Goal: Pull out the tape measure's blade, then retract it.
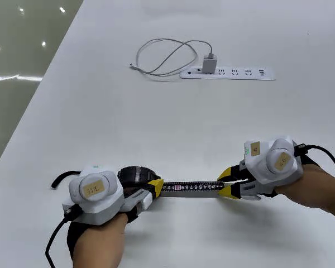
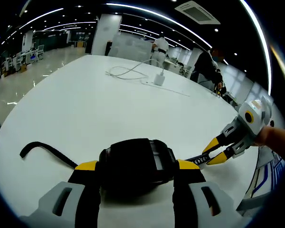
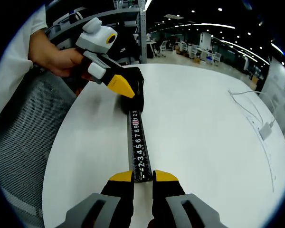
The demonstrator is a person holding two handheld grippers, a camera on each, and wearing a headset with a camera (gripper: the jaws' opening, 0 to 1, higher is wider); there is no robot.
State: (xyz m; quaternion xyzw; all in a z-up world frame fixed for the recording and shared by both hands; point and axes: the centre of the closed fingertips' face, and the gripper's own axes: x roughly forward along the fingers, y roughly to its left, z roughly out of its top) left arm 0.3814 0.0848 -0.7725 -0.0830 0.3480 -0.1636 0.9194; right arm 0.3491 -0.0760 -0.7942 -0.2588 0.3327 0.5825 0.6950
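So the left tool [image 2: 137,165] is clamped around the black tape measure [image 1: 135,175], jaws hugging both sides of the case, which sits low at the near edge of the white desk [image 1: 156,123]. The right tool [image 3: 142,176] has its yellow tips pinched together on the end of the blade [image 3: 138,147], which is partly out and stretches straight between the two tools, numbers facing up. Way over at the far side of the desk there's a white power strip [image 1: 234,73] with a charger [image 1: 210,63] plugged in
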